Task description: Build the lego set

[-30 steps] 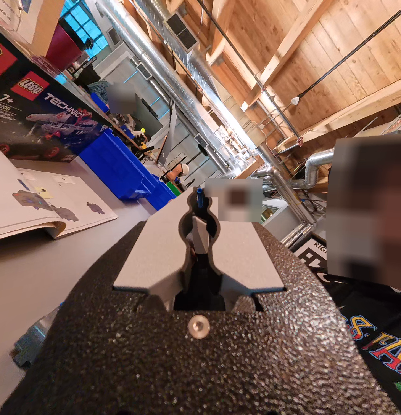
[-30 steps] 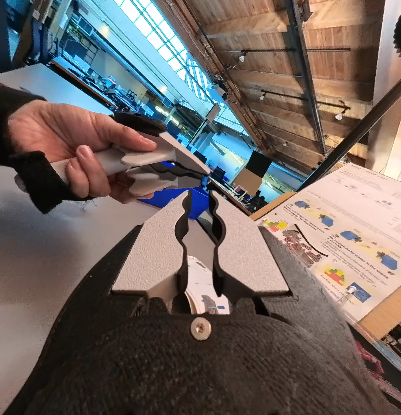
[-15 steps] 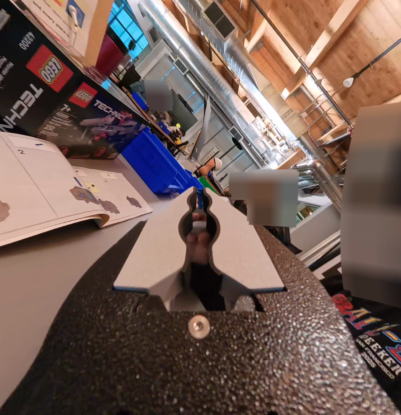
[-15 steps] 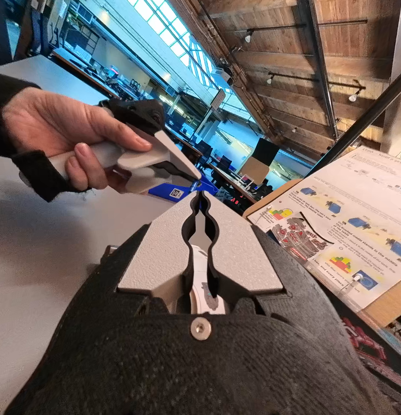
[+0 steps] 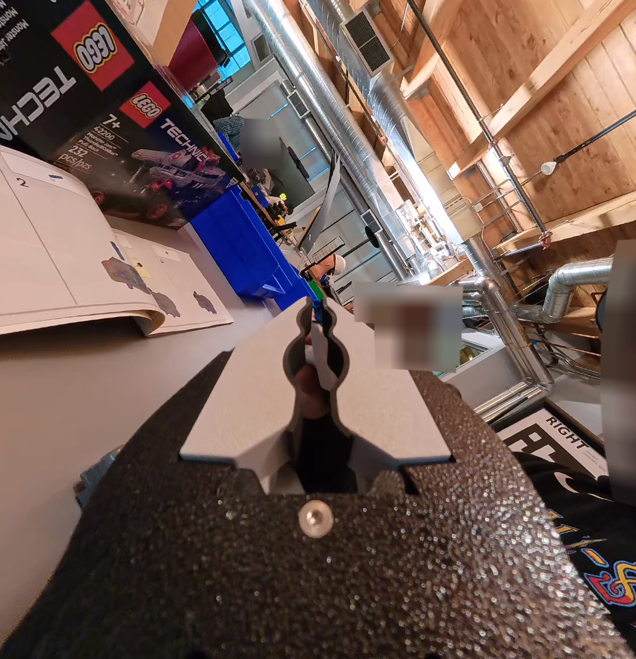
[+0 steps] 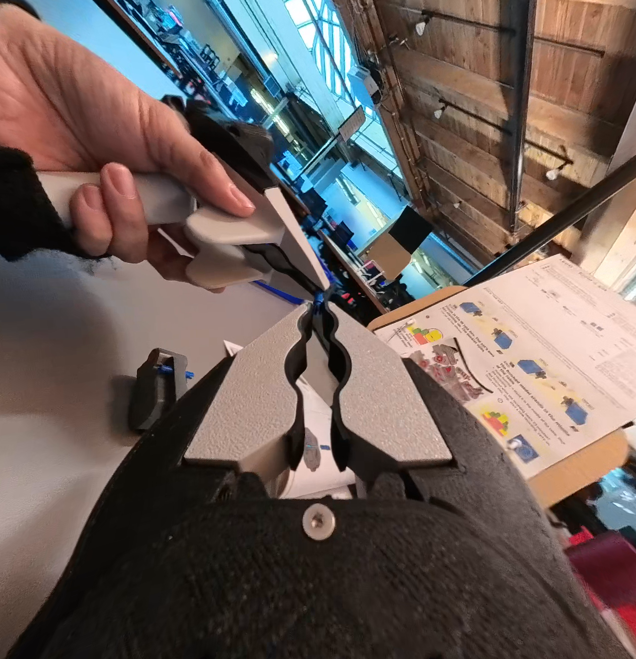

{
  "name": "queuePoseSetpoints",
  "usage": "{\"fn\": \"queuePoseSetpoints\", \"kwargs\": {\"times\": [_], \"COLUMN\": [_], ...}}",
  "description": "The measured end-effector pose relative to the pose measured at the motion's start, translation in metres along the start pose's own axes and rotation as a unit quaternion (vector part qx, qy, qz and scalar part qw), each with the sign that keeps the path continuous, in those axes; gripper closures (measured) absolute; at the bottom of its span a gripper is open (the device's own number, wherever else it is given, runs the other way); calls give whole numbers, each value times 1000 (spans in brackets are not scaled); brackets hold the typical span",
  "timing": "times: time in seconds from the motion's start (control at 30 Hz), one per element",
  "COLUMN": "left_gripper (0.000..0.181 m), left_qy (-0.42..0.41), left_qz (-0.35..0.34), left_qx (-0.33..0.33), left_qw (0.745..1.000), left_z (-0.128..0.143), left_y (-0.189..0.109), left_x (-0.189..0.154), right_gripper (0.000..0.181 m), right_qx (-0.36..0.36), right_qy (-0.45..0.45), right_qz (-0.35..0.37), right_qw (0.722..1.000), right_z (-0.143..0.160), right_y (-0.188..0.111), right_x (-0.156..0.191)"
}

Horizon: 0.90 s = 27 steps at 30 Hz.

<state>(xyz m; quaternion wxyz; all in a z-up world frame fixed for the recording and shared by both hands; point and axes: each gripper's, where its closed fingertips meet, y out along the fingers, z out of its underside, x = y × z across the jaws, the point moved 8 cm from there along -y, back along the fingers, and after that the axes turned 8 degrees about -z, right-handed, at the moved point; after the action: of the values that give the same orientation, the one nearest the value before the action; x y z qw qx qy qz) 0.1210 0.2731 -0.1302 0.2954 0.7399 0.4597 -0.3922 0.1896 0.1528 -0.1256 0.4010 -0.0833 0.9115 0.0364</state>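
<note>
Blue plastic, a small lego pin (image 5: 317, 313), sits pinched at the very tips of the left gripper (image 5: 318, 312), whose jaws are pressed together on it. From the right wrist view the same pin (image 6: 318, 303) shows between the two tools: the left gripper (image 6: 321, 285) comes in from above, held in a hand (image 6: 95, 142), and the right gripper (image 6: 319, 309) has its jaws narrowed around the pin's other end. Whether they truly bite it I cannot tell, since the tips nearly meet there.

It looks like a handover of the pin from one tool to the other. To do it well, the receiving jaws should take firm hold low on the pin before the other lets go, with both tools kept in line so the tiny part does not twist or flick away.

Further out, a dark grey lego piece (image 6: 156, 388) with blue pins in it stands on the grey surface (image 6: 59, 356), well apart from the grippers. An open instruction booklet (image 5: 77, 267) and the lego box (image 5: 106, 142) lie beyond, and a printed sheet (image 6: 523, 356) leans at the right.

A second ago the right jaws stood spread and clear of the left gripper; now they have closed in and met it at the pin
</note>
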Motion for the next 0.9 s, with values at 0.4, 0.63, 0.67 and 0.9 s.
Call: {"fn": "queuePoseSetpoints", "kwargs": {"times": [0.4, 0.63, 0.67, 0.9], "left_gripper": [153, 92, 91, 111], "left_qy": [376, 432, 414, 375], "left_qz": [-170, -418, -422, -431], "left_qx": [80, 171, 171, 193], "left_qw": [908, 780, 788, 798], "left_z": [7, 68, 74, 79], "left_y": [-21, -21, -18, -2], "left_x": [8, 27, 26, 43], "right_gripper": [178, 178, 178, 178], "right_qx": [-16, 16, 26, 33], "right_qy": [404, 487, 480, 467], "right_qz": [-166, -146, -143, -154], "right_qw": [899, 861, 865, 870], "right_z": [40, 58, 58, 56], "right_y": [0, 1, 2, 5], "right_x": [-14, -16, -14, -9]}}
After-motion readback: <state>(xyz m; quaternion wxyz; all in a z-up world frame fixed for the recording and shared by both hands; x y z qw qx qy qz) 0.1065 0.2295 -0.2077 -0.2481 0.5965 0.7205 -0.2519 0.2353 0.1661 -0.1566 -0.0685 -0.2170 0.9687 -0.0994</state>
